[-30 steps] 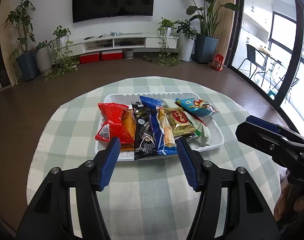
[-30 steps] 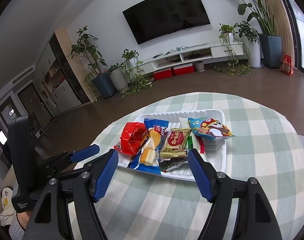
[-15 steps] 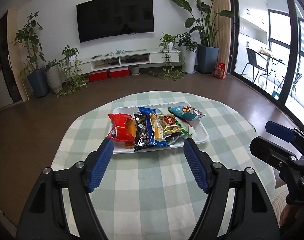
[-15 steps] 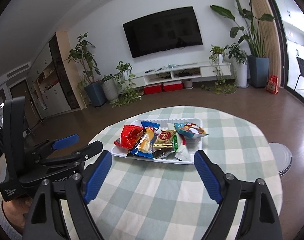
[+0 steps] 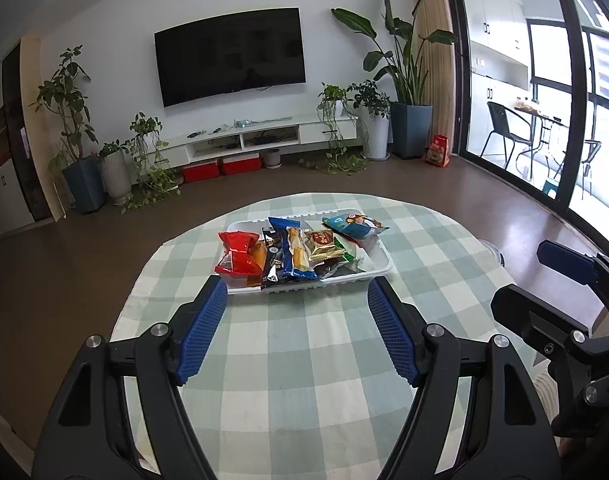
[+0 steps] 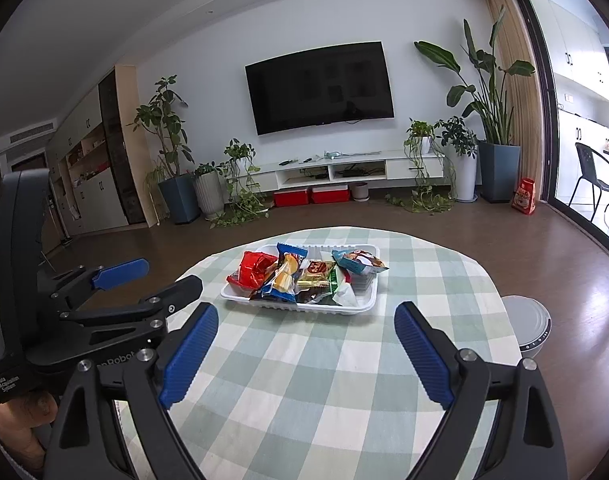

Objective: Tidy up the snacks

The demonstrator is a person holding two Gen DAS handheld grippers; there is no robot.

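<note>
A white tray [image 5: 378, 258] sits on the far half of the round checked table [image 5: 304, 360] and holds several snack packs: a red pack [image 5: 238, 254], a blue pack [image 5: 290, 252], a gold pack [image 5: 324, 244] and a light-blue pack [image 5: 354, 226]. The tray also shows in the right wrist view [image 6: 360, 306]. My left gripper [image 5: 300, 296] is open and empty, well back from the tray's near edge. My right gripper [image 6: 306, 318] is open and empty, also back from the tray.
A round white robot vacuum [image 6: 530, 326] sits on the floor by the table's right edge. A TV [image 5: 230, 60], a low cabinet and potted plants line the far wall. A glass door is at the right.
Both grippers have pulled back and up from the tray, which now looks smaller and farther. Both stay open and empty. The snacks have not moved.
</note>
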